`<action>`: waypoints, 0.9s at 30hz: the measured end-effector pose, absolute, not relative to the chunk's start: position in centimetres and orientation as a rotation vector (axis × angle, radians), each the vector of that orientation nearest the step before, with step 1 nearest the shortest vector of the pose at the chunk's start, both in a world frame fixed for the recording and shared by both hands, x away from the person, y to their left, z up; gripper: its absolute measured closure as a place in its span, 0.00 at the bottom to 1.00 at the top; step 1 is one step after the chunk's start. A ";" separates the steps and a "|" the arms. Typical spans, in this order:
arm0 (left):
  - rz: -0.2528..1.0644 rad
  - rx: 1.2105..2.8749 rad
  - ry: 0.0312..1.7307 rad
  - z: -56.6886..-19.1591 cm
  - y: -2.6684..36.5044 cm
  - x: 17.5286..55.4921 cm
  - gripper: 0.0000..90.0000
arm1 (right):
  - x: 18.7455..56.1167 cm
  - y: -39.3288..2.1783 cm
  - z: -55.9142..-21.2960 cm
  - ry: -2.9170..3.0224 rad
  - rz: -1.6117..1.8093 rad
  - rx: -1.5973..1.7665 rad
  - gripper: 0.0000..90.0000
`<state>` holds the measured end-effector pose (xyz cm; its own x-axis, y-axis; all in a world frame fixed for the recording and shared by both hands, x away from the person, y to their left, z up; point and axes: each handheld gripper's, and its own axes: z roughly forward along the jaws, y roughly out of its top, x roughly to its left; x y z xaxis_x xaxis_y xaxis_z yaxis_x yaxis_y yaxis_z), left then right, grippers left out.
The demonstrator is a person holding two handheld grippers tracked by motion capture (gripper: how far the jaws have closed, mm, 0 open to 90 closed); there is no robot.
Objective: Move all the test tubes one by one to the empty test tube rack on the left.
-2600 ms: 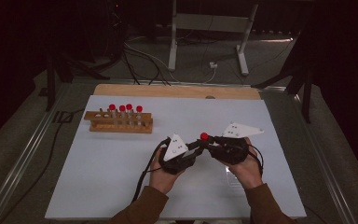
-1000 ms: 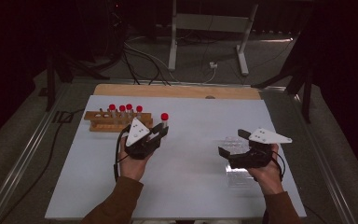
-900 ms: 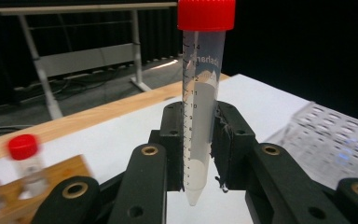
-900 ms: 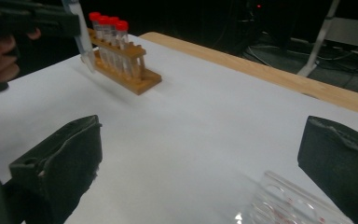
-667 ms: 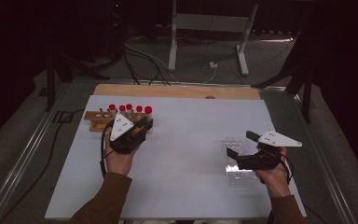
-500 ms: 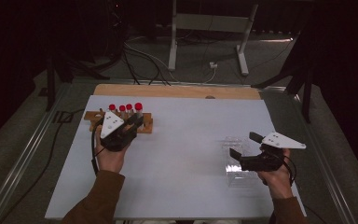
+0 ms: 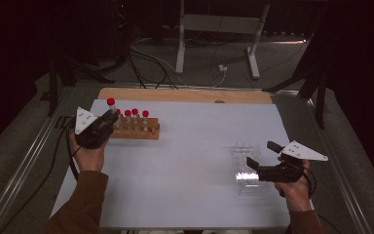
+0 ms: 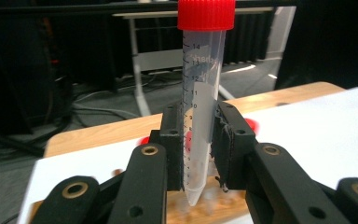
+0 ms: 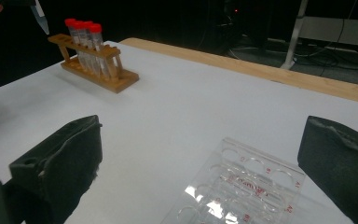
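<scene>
Two grippers show in the high view: the left gripper (image 7: 108, 118) has crossed from mid-table a second ago to the wooden rack's (image 7: 135, 130) left end, carrying the red-capped tube (image 7: 111, 105) upright, while the right gripper (image 7: 259, 157) has drifted slightly right, beside the clear plastic rack (image 7: 247, 165). From the left gripper view, the jaws are clenched on the tube (image 8: 201, 102), its tip above the blurred wooden rack (image 8: 214, 207). From the right gripper view, the jaws stand released, wide apart over the clear plastic rack (image 9: 242, 191)
</scene>
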<state>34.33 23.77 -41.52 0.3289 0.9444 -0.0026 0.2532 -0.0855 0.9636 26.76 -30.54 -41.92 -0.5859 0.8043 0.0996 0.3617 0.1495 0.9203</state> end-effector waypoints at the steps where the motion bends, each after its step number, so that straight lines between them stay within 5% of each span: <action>1: 0.852 1.565 1.135 -41.7 24.0 34.6 0.84 | 26.8 -30.6 -42.0 2.014 1.429 1.113 0.00; 27: 0.860 1.604 1.386 -46.1 25.4 38.4 0.84 | 26.2 -31.9 -42.5 1.986 1.442 1.125 0.00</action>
